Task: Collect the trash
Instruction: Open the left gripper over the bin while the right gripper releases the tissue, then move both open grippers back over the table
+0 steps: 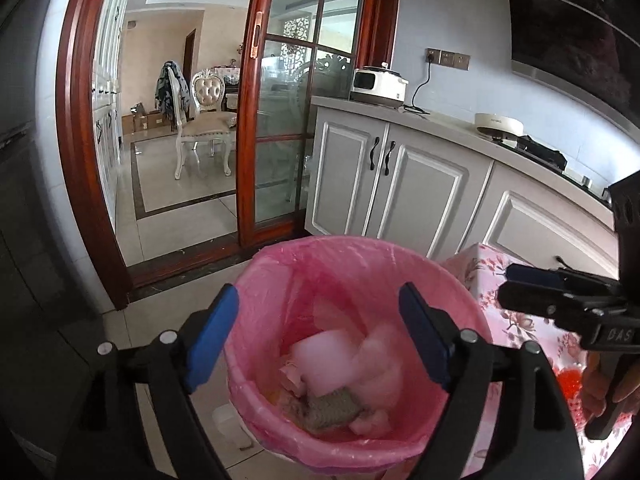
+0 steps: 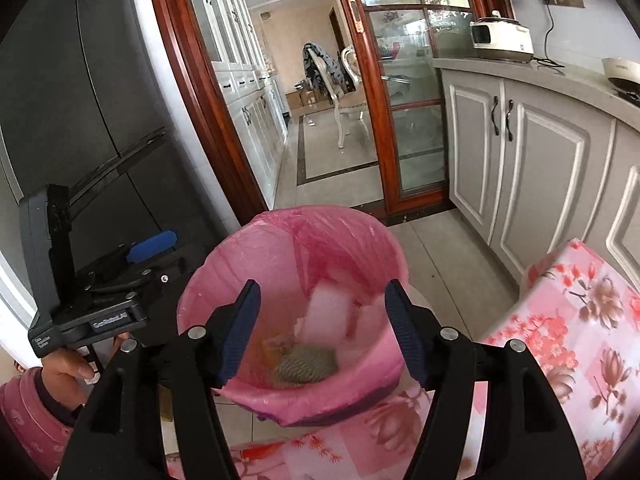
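Both pairs of blue-padded fingers stood apart with nothing between them, left gripper (image 1: pixel 318 338) and right gripper (image 2: pixel 322 330) poised over the mouth of the round bin lined with a pink plastic bag (image 1: pixel 448 280). The trash, blurred white crumpled pieces (image 1: pixel 332 356) above a grey-green woven scrap (image 1: pixel 328 408), sat inside the bin on the floor, beside the bench with the pink floral cloth (image 2: pixel 580 320). Risk as judged: fingers dipping lower could snag the loose liner and drag it off the rim.

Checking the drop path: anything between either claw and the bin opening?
Nothing visible. Both the left claw and right claw are open, empty, above the pink-lined bin. Its mouth is uncovered; white scraps already lie inside.
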Tool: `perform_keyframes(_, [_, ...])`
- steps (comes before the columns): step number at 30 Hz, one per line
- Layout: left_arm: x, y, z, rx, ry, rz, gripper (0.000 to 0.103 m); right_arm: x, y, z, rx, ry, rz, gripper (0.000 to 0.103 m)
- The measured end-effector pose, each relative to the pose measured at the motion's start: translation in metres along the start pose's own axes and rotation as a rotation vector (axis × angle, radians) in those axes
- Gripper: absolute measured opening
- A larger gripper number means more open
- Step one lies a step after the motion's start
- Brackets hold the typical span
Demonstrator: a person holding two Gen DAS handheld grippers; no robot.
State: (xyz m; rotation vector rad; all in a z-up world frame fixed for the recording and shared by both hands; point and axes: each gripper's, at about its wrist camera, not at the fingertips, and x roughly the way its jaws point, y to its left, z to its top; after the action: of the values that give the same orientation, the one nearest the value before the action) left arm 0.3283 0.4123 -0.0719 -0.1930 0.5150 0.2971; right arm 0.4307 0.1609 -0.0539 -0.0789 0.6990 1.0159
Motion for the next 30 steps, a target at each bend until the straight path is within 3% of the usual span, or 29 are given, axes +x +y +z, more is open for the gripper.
perform_keyframes(3, [-0.008, -0.002, -0.001, -0.004, -0.007, 0.026, 0.080, -0.019, -0.001, -0.008, 0.022, -0.019, -0.004, 0.063])
perform_keyframes(7, [-0.032, -0.008, -0.007, -0.019, -0.046, 0.074, 0.093, -0.051, 0.001, -0.024, 0.017, -0.044, -0.034, 0.063])
perform_keyframes(9, [-0.044, -0.013, -0.013, -0.020, -0.054, 0.098, 0.096, -0.068, 0.000, -0.035, 0.022, -0.050, -0.058, 0.069])
perform_keyframes(13, [-0.066, -0.030, -0.027, -0.006, -0.056, 0.121, 0.098, -0.100, 0.000, -0.058, 0.020, -0.058, -0.113, 0.069])
perform_keyframes(22, [-0.109, -0.099, -0.060, 0.066, -0.065, 0.071, 0.098, -0.173, -0.001, -0.111, 0.058, -0.087, -0.179, 0.076])
perform_keyframes(30, [-0.126, -0.171, -0.096, 0.112, -0.015, -0.068, 0.098, -0.245, -0.023, -0.163, 0.117, -0.132, -0.309, 0.081])
